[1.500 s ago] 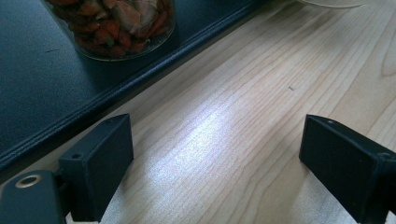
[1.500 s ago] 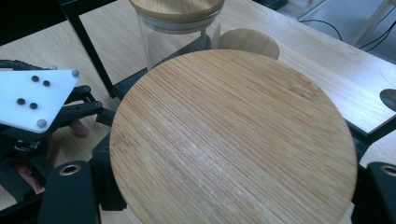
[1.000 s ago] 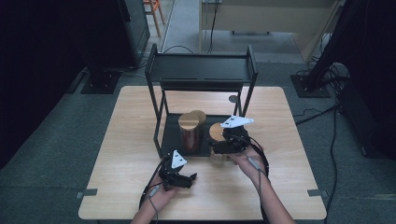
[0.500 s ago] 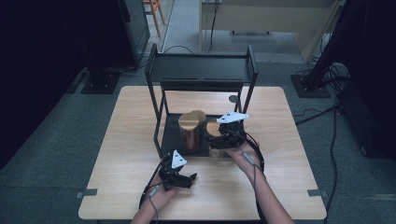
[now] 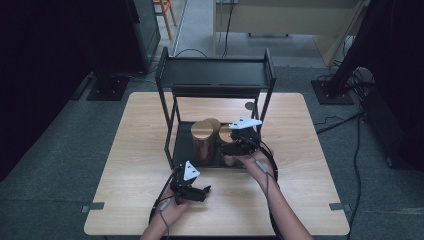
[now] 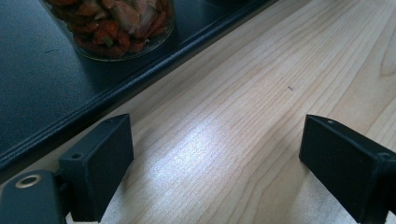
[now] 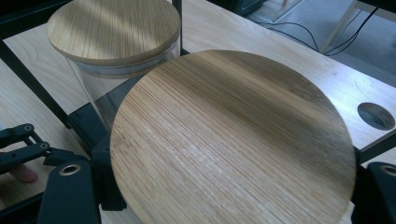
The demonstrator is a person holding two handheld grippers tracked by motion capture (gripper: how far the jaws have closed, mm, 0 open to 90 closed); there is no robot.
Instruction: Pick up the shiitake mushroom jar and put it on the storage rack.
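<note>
Moved leftward, right gripper [image 7: 224,186] clasps jar [image 7: 233,140].

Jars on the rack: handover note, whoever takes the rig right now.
Right gripper: jaws either side of the right-hand jar on the rack's bottom shelf, under its bamboo lid; firm clamp cannot be told.
Left gripper: open, holding nothing, low over the table in front of the rack.
Two more lidded jars stand on that shelf.
Done: three jars on the shelf.
Left: probably settle or move the right-hand jar; top shelf bare.
</note>
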